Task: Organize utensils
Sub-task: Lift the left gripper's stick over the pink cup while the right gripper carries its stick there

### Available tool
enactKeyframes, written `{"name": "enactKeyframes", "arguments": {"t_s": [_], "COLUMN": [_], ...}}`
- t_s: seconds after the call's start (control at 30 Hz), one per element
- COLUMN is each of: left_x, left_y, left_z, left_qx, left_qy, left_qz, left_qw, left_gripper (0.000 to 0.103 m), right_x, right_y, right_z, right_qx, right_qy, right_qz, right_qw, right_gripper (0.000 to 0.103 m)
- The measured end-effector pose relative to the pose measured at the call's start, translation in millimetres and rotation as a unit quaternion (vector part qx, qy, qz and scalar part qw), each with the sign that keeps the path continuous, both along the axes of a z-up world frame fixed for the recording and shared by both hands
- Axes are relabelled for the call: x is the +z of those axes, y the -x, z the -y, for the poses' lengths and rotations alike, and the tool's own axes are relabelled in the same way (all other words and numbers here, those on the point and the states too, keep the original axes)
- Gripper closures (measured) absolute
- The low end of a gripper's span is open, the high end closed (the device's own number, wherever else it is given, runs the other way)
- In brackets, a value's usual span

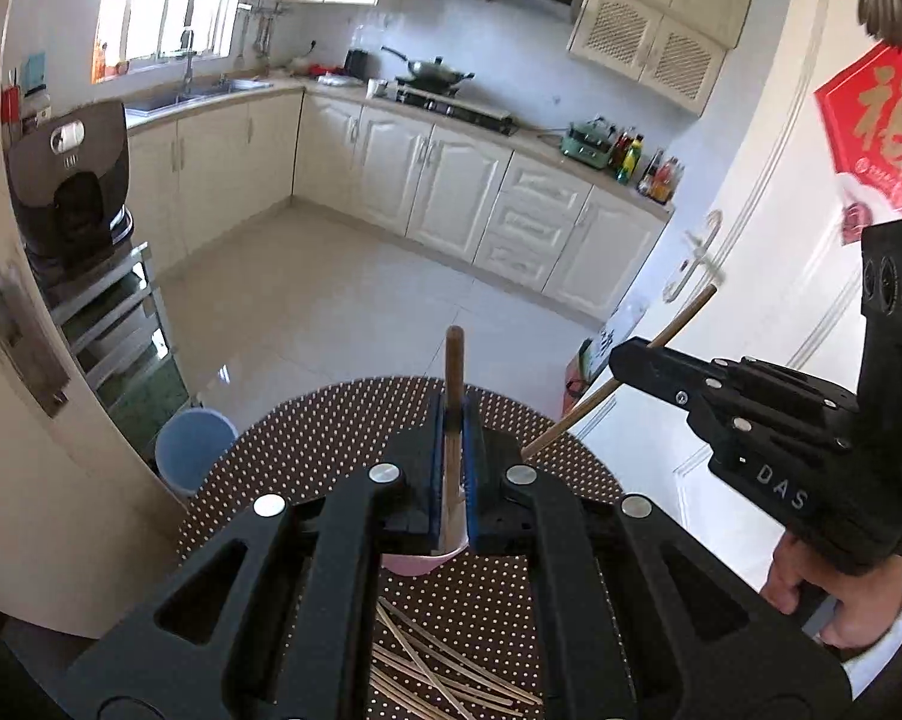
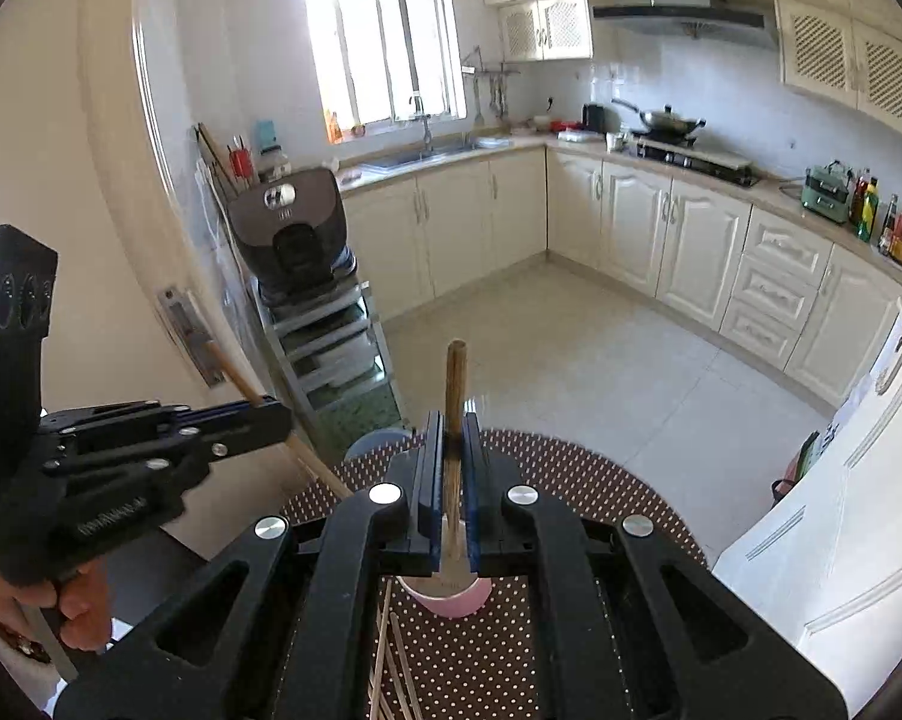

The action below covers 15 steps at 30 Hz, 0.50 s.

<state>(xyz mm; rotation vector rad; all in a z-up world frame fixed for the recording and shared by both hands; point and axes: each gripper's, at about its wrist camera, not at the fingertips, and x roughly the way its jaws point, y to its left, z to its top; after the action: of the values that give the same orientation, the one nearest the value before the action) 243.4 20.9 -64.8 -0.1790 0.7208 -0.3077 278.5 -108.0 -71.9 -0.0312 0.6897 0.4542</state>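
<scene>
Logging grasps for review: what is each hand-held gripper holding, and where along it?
Left hand-held gripper: one chopstick, clamped mid-length. Right hand-held gripper: another chopstick, also mid-length.

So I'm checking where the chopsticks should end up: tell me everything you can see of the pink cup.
The pale pink cup looks like smooth plastic, round, with a lighter inside. It stands upright on the brown white-dotted tablecloth, mostly hidden behind the right tongs, so only its lower rim shows. Loose wooden chopsticks lie beside it on the cloth; whether they touch it cannot be told.
</scene>
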Motion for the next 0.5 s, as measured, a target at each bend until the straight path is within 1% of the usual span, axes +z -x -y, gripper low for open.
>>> {"name": "enactKeyframes", "arguments": {"t_s": [0.17, 0.23, 0.33, 0.5], "left_x": [-36, -46, -57, -70], "left_y": [-11, -12, -12, -11], "left_z": [8, 9, 8, 9], "left_qx": [0.003, 0.003, 0.006, 0.011], "left_qy": [-0.02, -0.023, -0.025, -0.029], "left_qz": [-0.023, -0.031, -0.041, -0.064], "left_qw": [0.9995, 0.9992, 0.9988, 0.9975], "left_gripper": [0.097, 0.097, 0.097, 0.096], "right_x": [-34, -47, -60, -71], "right_y": [-8, -9, -10, -9], "right_z": [-5, -7, -6, -5], "right_qx": [0.004, 0.005, 0.004, -0.002], "right_qy": [0.007, 0.013, 0.006, -0.001], "right_qz": [-0.035, -0.051, -0.074, -0.099], "right_qw": [0.999, 0.999, 0.997, 0.995], "right_gripper": [0.099, 0.099, 0.099, 0.098]}}
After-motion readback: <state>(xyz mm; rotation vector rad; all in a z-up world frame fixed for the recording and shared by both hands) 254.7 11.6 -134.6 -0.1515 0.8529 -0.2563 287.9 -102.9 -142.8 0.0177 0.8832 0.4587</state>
